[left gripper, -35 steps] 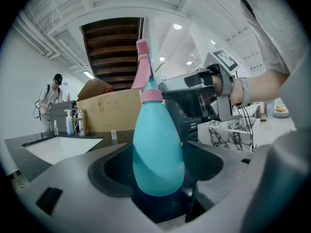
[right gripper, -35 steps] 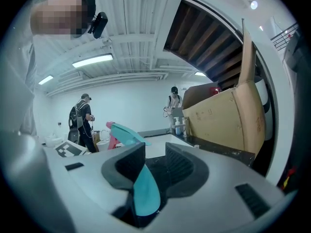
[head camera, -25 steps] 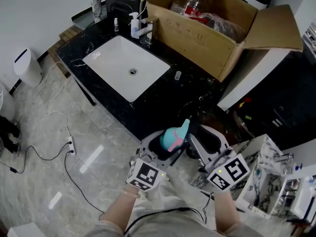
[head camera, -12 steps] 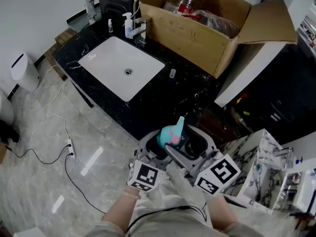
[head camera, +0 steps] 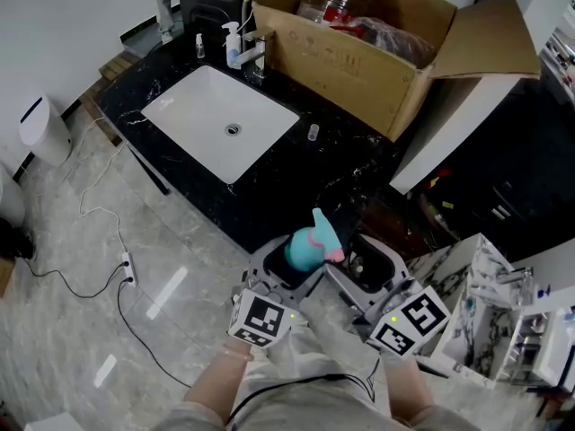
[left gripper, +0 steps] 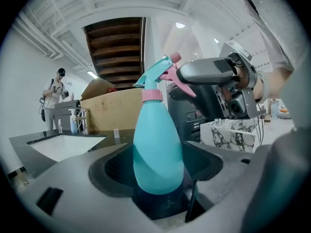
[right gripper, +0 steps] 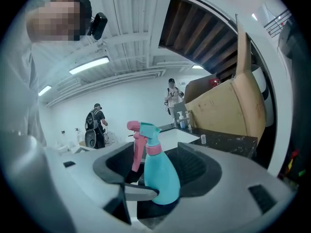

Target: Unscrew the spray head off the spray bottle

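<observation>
Left gripper (head camera: 286, 275): its jaws are clasping the fat lower body of the spray bottle (left gripper: 158, 149) from both sides and carrying it in the air, nearest the person.
Spray bottle: it is standing upright across the left jaws, with its long axis running from the clamped base up to the top. It is hanging above the floor, short of the desk (head camera: 296, 173).
Spray head (left gripper: 160, 76): it is sitting on the pink collar (left gripper: 151, 95), clear above the left jaws and not yet off. The nozzle is pointing away from the person and the pink trigger (right gripper: 137, 149) is hanging down on the right gripper's side.
Right gripper (head camera: 368, 263): its jaws have just been opening wide and then easing in a little. They are standing released with nothing pressed between them.
Deciding relation: the right jaws are sitting just beside the bottle on its right, level with the head. In the right gripper view the head is lying straight ahead between them, so this is the nearer free hand.
Likely call: the right jaws are probably needing to straddle the collar or head squarely across the upright axis, then twist about that axis while the left ones resist.
Farther off: the desk is carrying a white sink (head camera: 211, 119) and an open cardboard box (head camera: 350, 61), both well apart from the bottle.
</observation>
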`<state>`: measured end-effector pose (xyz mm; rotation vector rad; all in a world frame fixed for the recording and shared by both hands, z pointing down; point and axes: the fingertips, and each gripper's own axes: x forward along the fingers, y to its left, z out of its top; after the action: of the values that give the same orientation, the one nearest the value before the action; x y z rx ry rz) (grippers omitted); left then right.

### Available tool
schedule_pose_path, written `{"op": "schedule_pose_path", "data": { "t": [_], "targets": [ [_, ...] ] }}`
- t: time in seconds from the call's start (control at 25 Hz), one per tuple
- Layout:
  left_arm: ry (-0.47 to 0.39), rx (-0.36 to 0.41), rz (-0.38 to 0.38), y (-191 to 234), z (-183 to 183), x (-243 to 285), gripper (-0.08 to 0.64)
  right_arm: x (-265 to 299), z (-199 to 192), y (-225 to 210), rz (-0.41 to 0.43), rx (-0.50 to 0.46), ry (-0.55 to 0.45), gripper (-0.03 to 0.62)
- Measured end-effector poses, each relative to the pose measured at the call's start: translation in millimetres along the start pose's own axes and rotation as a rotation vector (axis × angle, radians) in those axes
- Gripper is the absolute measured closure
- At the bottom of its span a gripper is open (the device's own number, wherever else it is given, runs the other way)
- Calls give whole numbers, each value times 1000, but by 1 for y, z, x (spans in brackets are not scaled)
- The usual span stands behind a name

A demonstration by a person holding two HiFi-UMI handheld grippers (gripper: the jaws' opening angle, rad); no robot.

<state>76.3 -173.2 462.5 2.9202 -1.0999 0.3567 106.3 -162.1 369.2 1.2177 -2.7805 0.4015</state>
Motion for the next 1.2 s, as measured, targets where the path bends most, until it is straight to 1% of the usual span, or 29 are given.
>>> {"op": "schedule_pose_path", "data": {
  "t": [0.12,0.28,0.52,0.64,0.76,0.84,0.96,1.0,1.2],
  "targets": [
    [-2,-3,-8,0,0,-1,239,-8,1,-12,-27,-5,-3,345],
    [-2,-2,-7,1,1,-2,239,-9,0,-27,-54,-22,-5,388],
    [0,0,-1,1,2,-3,241,6,3,-39,-55,-65,-8,431],
    [1,0,1,0,2,-3,241,12,3,-35,-50,-115,9,436],
    [-1,-3,5,0,2,-3,241,1,9,-25,-70,-142,-12,436],
    [-3,-3,7,-1,3,-2,241,-8,12,-14,-66,-123,-34,436],
    [-5,-2,11,0,2,-2,241,-1,7,6,4,-36,-22,442],
    [-5,-3,13,1,2,-2,241,6,3,8,9,-18,-10,442],
    [-6,-3,16,-1,2,-2,241,30,-3,10,-22,-17,46,421]
  ]
}}
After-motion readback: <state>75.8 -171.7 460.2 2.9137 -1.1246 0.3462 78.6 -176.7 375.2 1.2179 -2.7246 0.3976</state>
